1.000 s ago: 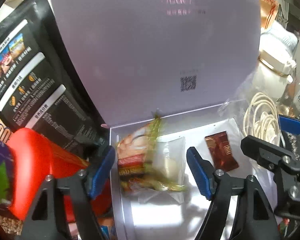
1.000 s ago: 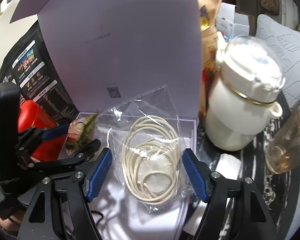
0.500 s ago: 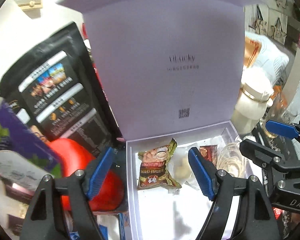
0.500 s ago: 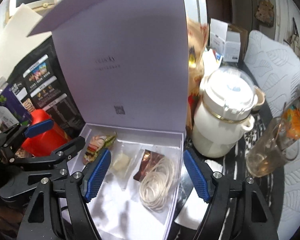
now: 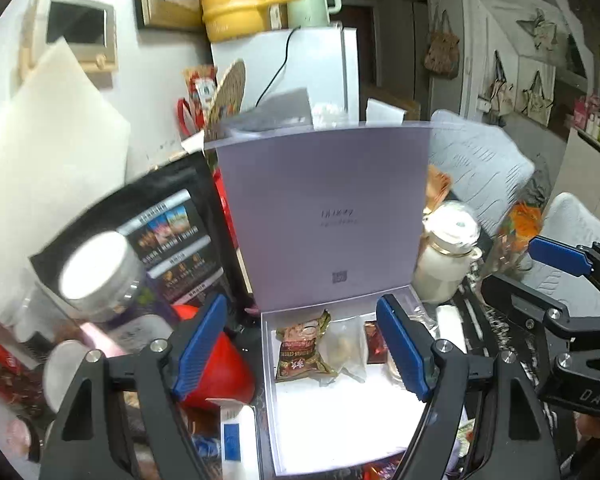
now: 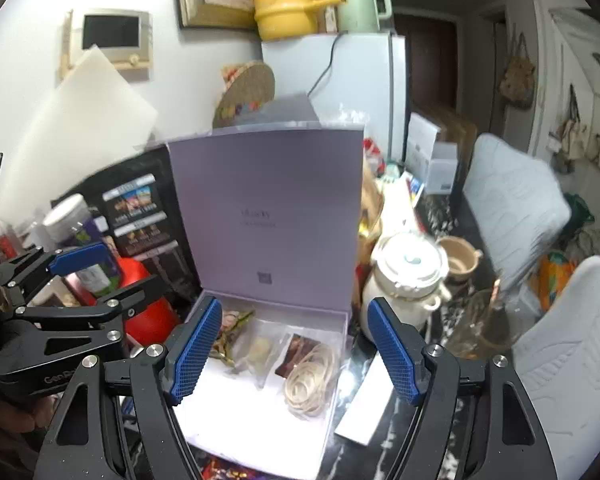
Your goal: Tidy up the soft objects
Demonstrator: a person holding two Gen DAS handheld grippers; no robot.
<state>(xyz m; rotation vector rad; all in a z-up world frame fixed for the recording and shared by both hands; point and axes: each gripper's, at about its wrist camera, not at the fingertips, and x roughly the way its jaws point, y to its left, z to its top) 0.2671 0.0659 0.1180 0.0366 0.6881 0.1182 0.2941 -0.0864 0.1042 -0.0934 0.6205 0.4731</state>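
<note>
An open lavender box (image 5: 320, 432) with its lid upright (image 5: 324, 216) holds a snack packet (image 5: 302, 346), a clear bag with a pale lump (image 5: 346, 346), a brown sachet (image 5: 374, 344) and a bagged coil of cream cord (image 6: 312, 376). The box also shows in the right wrist view (image 6: 260, 432). My left gripper (image 5: 300, 354) is open and empty, well above and in front of the box. My right gripper (image 6: 294, 350) is open and empty, also raised above it.
A red container (image 5: 216, 372), a black pouch (image 5: 164, 232) and a white-lidded jar (image 5: 96, 272) crowd the left. A white ceramic pot (image 6: 408, 280), a glass (image 6: 480, 324) and a white card (image 6: 364, 404) stand right of the box. Chairs stand behind.
Both grippers have pulled up and back from the box, so the whole box and room now show. The cord bag lies in the box, right of the sachet.
</note>
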